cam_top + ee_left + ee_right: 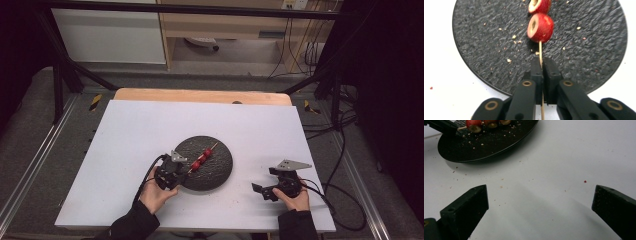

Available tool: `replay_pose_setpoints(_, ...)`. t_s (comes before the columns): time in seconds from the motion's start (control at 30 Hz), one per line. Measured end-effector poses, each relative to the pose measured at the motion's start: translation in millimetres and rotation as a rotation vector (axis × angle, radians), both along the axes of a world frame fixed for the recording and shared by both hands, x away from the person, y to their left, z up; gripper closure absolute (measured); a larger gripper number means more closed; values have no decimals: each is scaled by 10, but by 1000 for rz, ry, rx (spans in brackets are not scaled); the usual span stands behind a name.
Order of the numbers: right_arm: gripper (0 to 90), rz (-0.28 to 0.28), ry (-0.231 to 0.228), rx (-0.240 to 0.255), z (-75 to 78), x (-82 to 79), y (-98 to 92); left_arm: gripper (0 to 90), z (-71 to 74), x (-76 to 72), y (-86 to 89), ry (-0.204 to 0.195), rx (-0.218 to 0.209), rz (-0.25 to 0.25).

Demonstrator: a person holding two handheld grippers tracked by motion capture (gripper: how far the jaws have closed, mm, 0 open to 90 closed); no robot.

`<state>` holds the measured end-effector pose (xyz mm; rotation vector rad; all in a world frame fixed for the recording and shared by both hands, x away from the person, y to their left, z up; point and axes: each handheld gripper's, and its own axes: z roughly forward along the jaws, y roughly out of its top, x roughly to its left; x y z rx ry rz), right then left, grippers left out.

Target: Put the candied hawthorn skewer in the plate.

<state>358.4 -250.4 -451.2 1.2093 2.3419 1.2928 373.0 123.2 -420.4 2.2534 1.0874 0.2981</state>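
Observation:
A thin wooden skewer (201,159) threaded with red fruit pieces lies over a round dark textured plate (220,172) near the middle of the white table. At the plate's left edge, my left gripper (182,175) is shut on the bare end of the skewer stick (540,51); the nearest red fruit (541,27) sits just beyond the fingertips, above the plate (486,37). To the right of the plate my right gripper (264,180) rests low over the table, open, with only white surface between its jaws (540,202). The plate (499,142) and fruit (475,125) show at that view's upper left.
A white sheet (150,130) covers the table, with a wooden strip (200,95) along its far edge. Crumbs are scattered on the plate and on the table around it. Black frame bars and cables run along the table's sides and back.

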Motion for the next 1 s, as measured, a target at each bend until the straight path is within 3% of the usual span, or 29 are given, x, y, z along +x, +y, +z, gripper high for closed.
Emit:
replay_pose_setpoints(0.1, 13, -1, -2, -3, -1, 2, 0, 782, 40, -20, 67, -26, -30, -28)
replay_pose_setpoints(0.23, 13, -2, -6, -4, -4, 3, 1, 617, 103, -42, 203, -67, -57, -50)
replay_pose_setpoints(0.47, 11, -6, -6, -1, 0, 1, -2, 337, 133, -82, 505, -125, -74, -104)
replay_pose_setpoints(0.67, 8, -14, -3, 3, -1, 0, -4, 141, 65, -105, 759, -132, -83, -100)
replay_pose_setpoints(0.8, 8, -15, -3, 1, -6, 0, -11, 74, 4, -124, 936, -129, -95, -75)
replay_pose_setpoints(1.0, 7, -15, -1, -3, -10, 0, -15, 62, -106, -167, 1162, -149, -99, -31)
